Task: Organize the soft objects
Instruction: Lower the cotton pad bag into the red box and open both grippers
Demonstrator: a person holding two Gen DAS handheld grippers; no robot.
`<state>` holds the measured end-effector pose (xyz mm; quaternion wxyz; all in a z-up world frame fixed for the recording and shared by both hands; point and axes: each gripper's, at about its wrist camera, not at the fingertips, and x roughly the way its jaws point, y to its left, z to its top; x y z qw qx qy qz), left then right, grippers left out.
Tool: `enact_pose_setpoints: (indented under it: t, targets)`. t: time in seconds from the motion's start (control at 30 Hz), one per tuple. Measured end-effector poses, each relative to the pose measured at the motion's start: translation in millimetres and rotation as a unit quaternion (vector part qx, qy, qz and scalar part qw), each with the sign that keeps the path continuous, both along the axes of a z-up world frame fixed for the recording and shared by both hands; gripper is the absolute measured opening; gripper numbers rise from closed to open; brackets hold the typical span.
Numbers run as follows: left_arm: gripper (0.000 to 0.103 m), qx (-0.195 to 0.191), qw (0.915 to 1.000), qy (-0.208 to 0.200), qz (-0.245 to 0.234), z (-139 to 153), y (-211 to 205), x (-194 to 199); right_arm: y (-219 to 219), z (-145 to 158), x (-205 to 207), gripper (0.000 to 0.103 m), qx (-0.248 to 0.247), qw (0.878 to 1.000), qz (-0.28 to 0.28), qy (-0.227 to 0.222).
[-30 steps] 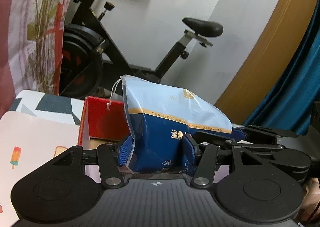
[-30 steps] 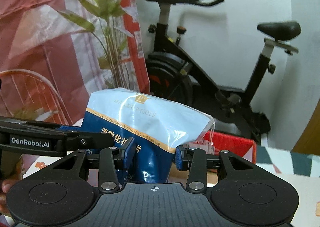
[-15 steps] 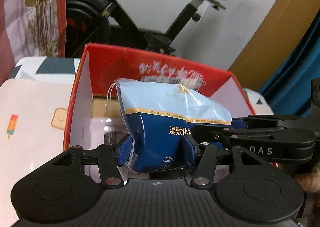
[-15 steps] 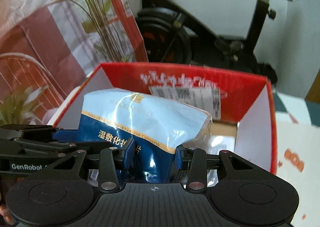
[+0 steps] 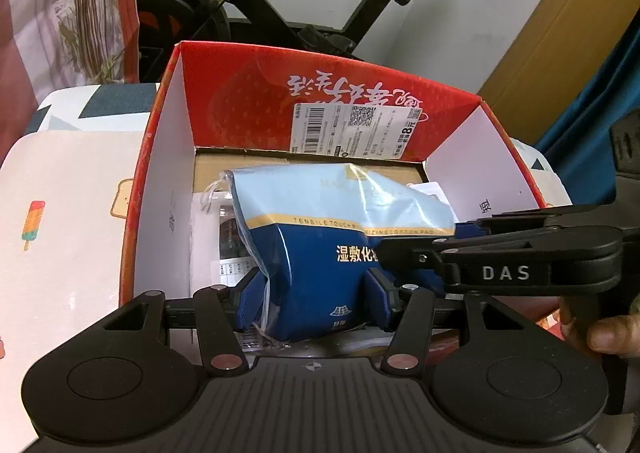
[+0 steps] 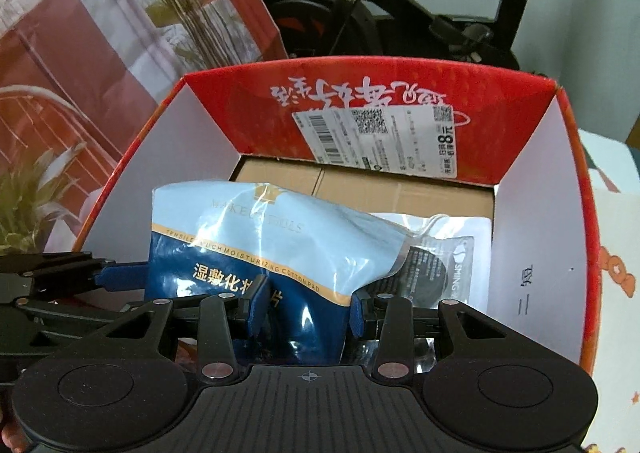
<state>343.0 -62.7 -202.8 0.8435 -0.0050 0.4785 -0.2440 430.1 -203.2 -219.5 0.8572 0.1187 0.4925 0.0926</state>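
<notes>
The blue pouch [image 6: 256, 237] hides much of the box floor [image 6: 360, 189]; label print [image 5: 352, 129] seems unreadable.

A home room: black exercise bike [image 5: 280, 5] beyond the fingers, leafy houseplant [image 6: 180, 1], teal curtain [image 5: 600, 125] rightward.

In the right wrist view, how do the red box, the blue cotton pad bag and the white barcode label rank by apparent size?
1. red box, largest.
2. blue cotton pad bag, nearer the camera, still clearly smaller.
3. white barcode label, smallest.
</notes>
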Motion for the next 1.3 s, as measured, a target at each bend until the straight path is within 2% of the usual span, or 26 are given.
enact_pose_setpoints:
  t: [0.1, 0.27, 0.43, 0.53, 0.7, 0.73, 0.8, 1.1, 1.2, 1.27, 1.3]
  targets:
    - [0.057, -0.006, 1.0000, -0.005, 0.003, 4.9, 1.7, 0.5, -6.7, -6.4, 3.0, 0.037, 0.022, 1.000, -0.010, 0.014]
    - [0.057, -0.016, 0.9993, -0.032, 0.010, 18.9, 7.2, 0.5, -8.2, -15.1, 5.2, 0.034, 0.022, 0.999, -0.003, 0.039]
    - [0.056, -0.002, 0.9991, -0.041, 0.010, 15.9, 1.4, 2.2, 0.7, -18.1, 8.9, 0.034, 0.008, 0.998, 0.017, 0.062]
    - [0.056, 0.007, 0.9988, -0.049, 0.007, 14.5, 0.1, 1.1, -1.2, -19.0, 10.3, 0.034, 0.011, 0.997, 0.009, 0.072]
    - [0.056, 0.025, 0.9981, -0.057, 0.006, 15.5, 0.5, -1.2, 2.2, -14.7, 3.9, 0.042, -0.023, 0.997, -0.008, 0.067]
    - [0.056, 0.028, 0.9979, -0.059, 0.008, 15.5, 0.9, -1.2, 2.4, -12.3, 1.4, 0.046, -0.031, 0.997, -0.015, 0.065]
    - [0.056, 0.031, 0.9976, -0.061, 0.011, 16.7, 2.8, -2.3, 3.2, -5.3, -4.0, 0.046, -0.045, 0.997, -0.023, 0.055]
    - [0.057, 0.034, 0.9955, -0.088, 0.014, 32.5, 10.9, -26.6, -9.4, 40.9, -38.3, 0.063, -0.081, 0.996, -0.045, -0.011]
    - [0.057, 0.031, 0.9940, -0.104, 0.012, 39.3, 14.3, -41.6, -11.8, 53.6, -56.2, 0.071, -0.086, 0.994, -0.053, -0.038]
    - [0.057, 0.027, 0.9923, -0.121, 0.006, 44.0, 17.5, -54.6, -12.5, 61.5, -71.8, 0.083, -0.085, 0.993, -0.058, -0.064]
    - [0.057, 0.027, 0.9913, -0.129, 0.004, 46.3, 18.7, -61.0, -11.1, 64.4, -78.8, 0.084, -0.087, 0.991, -0.059, -0.077]
